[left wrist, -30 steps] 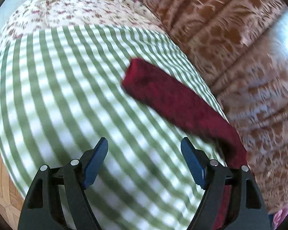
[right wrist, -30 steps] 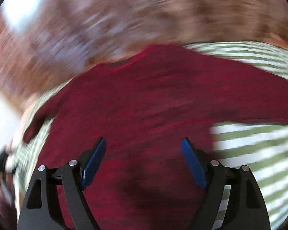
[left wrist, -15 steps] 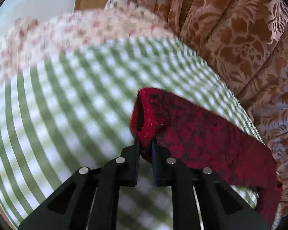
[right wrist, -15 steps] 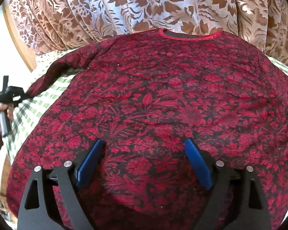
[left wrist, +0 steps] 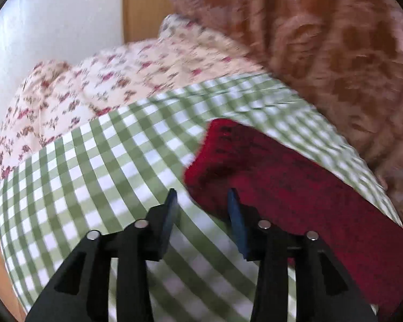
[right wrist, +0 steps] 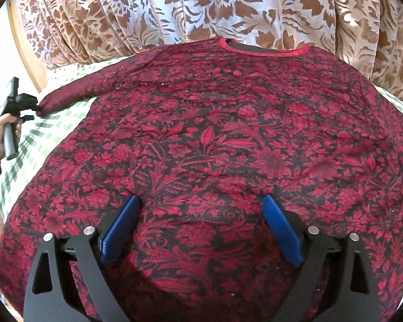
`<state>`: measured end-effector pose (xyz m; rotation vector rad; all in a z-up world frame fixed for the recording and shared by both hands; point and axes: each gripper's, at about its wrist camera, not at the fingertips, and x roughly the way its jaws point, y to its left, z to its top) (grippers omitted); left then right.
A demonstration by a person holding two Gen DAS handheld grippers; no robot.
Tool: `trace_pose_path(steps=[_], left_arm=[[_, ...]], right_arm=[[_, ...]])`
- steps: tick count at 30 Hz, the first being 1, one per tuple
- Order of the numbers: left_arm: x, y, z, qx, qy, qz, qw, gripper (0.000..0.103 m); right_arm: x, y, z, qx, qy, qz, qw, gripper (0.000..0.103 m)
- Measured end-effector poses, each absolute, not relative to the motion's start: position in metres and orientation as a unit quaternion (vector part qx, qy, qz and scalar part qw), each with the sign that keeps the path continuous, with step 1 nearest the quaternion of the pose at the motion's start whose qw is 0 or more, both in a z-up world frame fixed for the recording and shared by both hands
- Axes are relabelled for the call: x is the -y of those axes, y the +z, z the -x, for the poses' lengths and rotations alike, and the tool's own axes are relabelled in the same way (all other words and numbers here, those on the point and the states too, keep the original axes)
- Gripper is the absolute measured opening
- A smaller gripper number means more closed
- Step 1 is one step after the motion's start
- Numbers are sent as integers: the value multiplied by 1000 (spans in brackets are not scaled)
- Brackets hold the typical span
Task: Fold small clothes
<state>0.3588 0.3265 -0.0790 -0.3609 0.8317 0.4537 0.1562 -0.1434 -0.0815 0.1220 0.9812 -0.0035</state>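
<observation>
While spread flat, red floral top point(right wrist: 215, 147) | left claw point(left wrist: 202, 209) parted | right claw point(right wrist: 201, 217) spread

Motion blur smears the curtain point(left wrist: 335, 40) at upper right, and the red floral top's point(right wrist: 215, 147) hem runs off the bottom edge.

**Draped curtain, checked bedding, pale wall**

A brown and white floral curtain point(right wrist: 207, 8) hangs in folds behind a surface covered in green and white checked cloth point(left wrist: 99, 166). A cream floral fabric point(left wrist: 94, 80) lies bunched at its far end. Beyond it stand a white wall point(left wrist: 53, 21) and a wooden frame point(left wrist: 142, 8). Daylight glows through the curtain.
</observation>
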Motion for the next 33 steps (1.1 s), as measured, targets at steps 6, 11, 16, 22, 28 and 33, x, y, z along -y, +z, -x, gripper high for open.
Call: trace_pose_path(steps=[6,11,16,22,28,33], left_arm=[[-221,-54,-287,-397,-17,166,902,42],[-144,-63,-219,-433,-186,155,868,63],[-116,-87,-160,-471,-247,151,833,63],[-110,-100,-108,-486,-258,153,821,53],[-106,-96,-92,-483,-246,139,829,17],[-104,-83,-76,-484,-243,119,832,16]], right_arm=[[145,-77,-156,-471,1,-63,880,93],[167,-53,-137,-470,4,-86,878,93],[240,-32,-76,-460,-74,-139,874,93],[282,-47,2,-502,-105,-195,836,84],[252,-61,32,-530,-59,-189,825,27],[256,-43,44,-530,-65,-142,834,14]])
